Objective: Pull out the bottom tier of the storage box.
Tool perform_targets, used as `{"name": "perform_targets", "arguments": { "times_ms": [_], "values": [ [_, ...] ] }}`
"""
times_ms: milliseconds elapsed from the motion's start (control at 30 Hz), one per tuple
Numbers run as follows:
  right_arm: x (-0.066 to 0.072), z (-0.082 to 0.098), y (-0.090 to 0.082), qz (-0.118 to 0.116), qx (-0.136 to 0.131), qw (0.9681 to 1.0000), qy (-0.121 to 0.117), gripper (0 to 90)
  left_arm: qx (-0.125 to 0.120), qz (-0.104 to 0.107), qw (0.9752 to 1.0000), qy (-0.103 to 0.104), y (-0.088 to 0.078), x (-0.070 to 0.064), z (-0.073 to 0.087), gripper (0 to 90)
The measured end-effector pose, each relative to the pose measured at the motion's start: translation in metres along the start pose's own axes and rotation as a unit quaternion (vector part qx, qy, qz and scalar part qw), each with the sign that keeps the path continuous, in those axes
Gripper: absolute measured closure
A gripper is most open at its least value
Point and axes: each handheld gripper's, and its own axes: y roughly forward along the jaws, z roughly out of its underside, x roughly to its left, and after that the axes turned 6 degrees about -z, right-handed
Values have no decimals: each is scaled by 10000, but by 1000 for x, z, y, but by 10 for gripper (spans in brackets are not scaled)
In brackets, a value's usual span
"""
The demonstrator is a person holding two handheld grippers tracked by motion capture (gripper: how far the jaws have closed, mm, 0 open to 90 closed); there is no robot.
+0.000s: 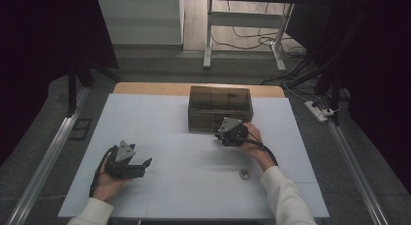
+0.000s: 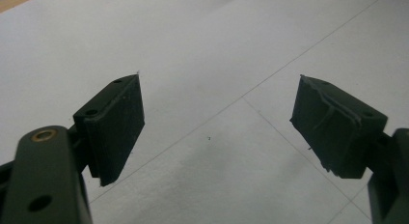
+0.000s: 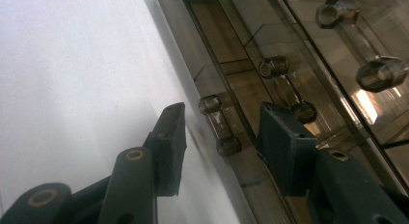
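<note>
Overhead view; two tool-mounted close-ups (table (image 1: 194,186) shared)

Dim room, grey floor (image 1: 160,70), perhaps a desk frame (image 1: 245,21) behind.

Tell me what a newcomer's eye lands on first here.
First, the smoky see-through drawer box at the far middle of the white table, with the right gripper up against its front, jaws standing either side of a small drawer handle. Next, the left gripper, open and resting on bare table at near left. A small shiny object lies near the right forearm.
</note>
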Motion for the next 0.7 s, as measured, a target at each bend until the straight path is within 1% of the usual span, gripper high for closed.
{"name": "perform_targets", "arguments": {
  "times_ms": [100, 133, 233, 267, 300, 367, 533, 633, 700],
  "values": [
    [1, 0, 5, 68, 34, 10000, 12, 543, 10, -2, 10000, -4, 0, 0, 0, 185],
    [1, 0, 6, 109, 73, 9999, -23, 548, 12, -3, 10000, -3, 0, 0, 0, 185],
    [1, 1, 10, 161, 61, 9998, -25, 575, 16, -5, 10000, -2, 0, 0, 0, 185],
    [0, 2, 10, 96, 60, 9999, -12, 574, 14, -6, 10000, -4, 0, 0, 0, 185],
    [0, 2, 10, 120, 31, 9999, 28, 576, 15, -8, 10000, -2, 0, 1, 0, 185],
    [-1, 2, 10, 119, 42, 9999, -41, 583, 12, -4, 10000, -8, 1, 0, 0, 185],
    [-1, 2, 9, 83, 105, 9999, -102, 590, 21, -7, 10000, 21, 1, -1, 0, 185],
    [0, 2, 8, 83, 85, 9999, -81, 596, 17, -19, 10000, 15, 1, -1, 0, 185],
    [0, 2, 8, 79, 120, 9998, -118, 603, 18, -25, 10000, 6, 0, -1, 0, 185]
  ]
}}
